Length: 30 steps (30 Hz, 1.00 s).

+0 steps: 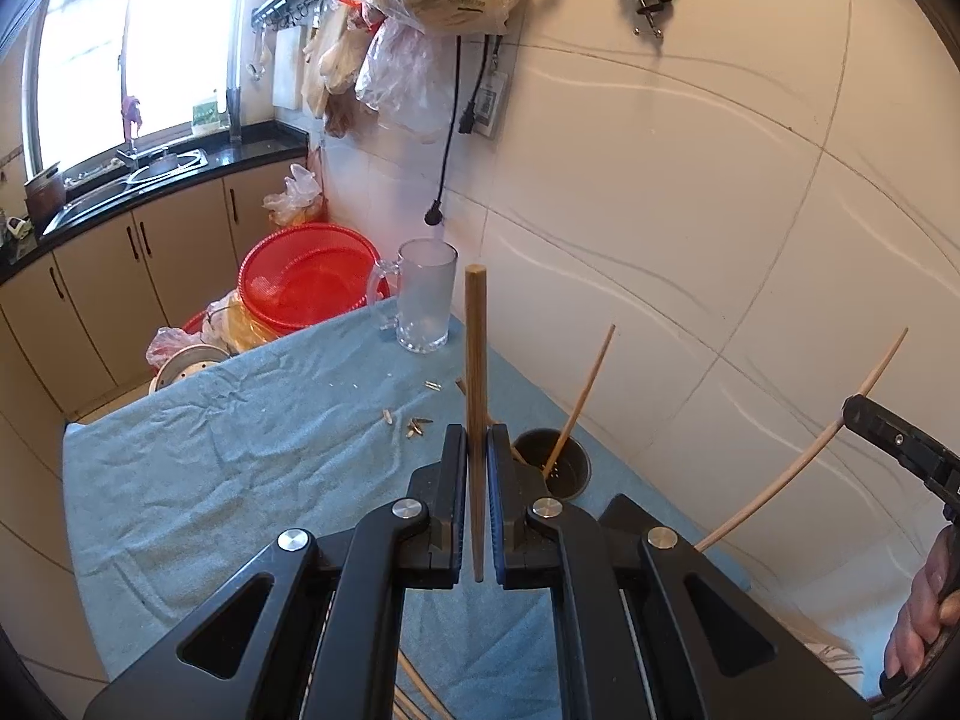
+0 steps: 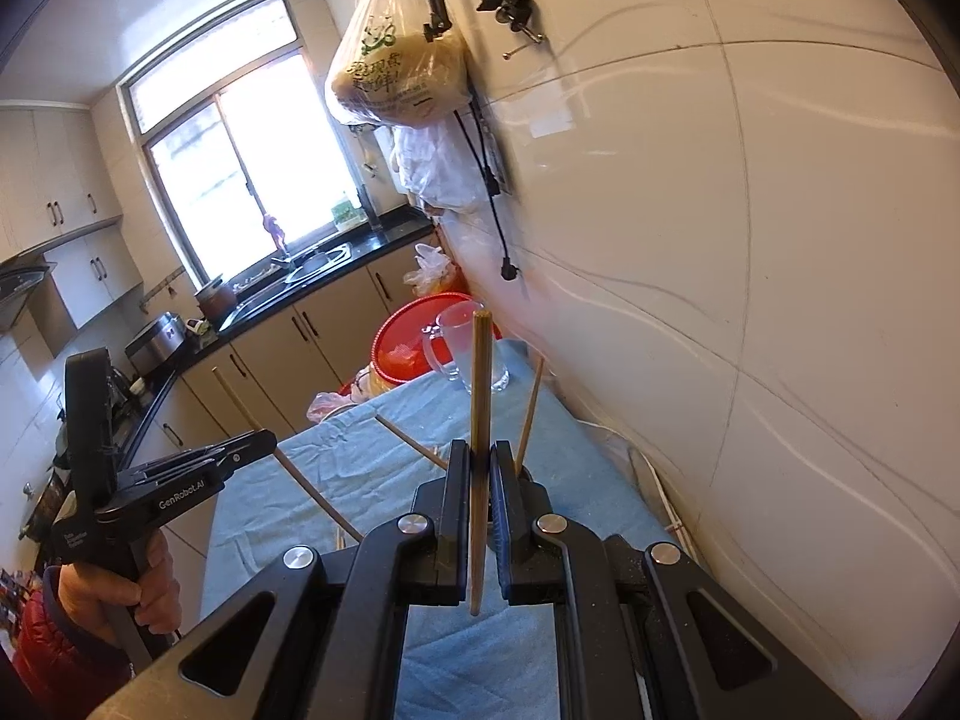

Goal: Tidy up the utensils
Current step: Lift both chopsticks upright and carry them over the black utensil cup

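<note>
The left gripper [image 1: 477, 450] is clenched on a brown chopstick [image 1: 476, 360] pointing to 12 o'clock. At its 2 o'clock, just beside the fingers, sits the black holder [image 1: 570, 468] with one chopstick [image 1: 585, 396] leaning inside. The right gripper [image 2: 479, 468] clamps a pale chopstick [image 2: 480, 396], the holder directly behind its tips.

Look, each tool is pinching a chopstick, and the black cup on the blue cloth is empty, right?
Not quite. The black cup isn't empty: the left wrist view shows one chopstick standing in it, leaning toward the wall. The rest is right: the left tool and right tool each pinch a chopstick, and the cup sits on the blue cloth.
</note>
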Available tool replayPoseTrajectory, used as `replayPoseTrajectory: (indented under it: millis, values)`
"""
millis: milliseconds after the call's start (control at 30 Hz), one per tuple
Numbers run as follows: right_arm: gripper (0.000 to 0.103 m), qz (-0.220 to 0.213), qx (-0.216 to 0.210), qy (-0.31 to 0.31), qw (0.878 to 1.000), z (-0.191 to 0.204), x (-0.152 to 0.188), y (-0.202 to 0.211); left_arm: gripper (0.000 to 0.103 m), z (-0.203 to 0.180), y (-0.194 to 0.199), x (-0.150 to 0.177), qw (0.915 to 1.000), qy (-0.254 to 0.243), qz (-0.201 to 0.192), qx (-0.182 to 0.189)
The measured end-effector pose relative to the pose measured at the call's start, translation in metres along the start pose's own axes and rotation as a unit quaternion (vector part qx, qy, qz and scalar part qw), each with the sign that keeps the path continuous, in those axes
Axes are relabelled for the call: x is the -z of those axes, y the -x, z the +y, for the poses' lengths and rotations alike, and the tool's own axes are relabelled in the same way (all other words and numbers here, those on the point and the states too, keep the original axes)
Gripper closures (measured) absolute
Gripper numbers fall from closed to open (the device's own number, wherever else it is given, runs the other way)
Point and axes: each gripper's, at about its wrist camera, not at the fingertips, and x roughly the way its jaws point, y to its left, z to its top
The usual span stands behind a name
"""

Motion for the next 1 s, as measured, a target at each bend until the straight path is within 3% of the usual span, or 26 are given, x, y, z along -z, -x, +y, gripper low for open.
replayPoseTrajectory:
  millis: [333, 700, 1000]
  values:
    - [0.096, -0.003, -0.013, -0.015, 1.0, -0.023, -0.016, -0.014, 0.097, 0.015, 0.005, -0.015, 0.9994, 0.028, -0.016, -0.014]
    - [0.096, -0.007, -0.033, -0.087, 0.996, -0.083, -0.037, -0.027, 0.097, -0.001, 0.042, -0.03, 0.9975, 0.021, -0.052, -0.043]
    - [0.096, -0.008, -0.06, -0.083, 0.995, -0.091, -0.053, -0.047, 0.097, -0.029, 0.054, -0.049, 0.9967, 0.02, -0.069, -0.039]
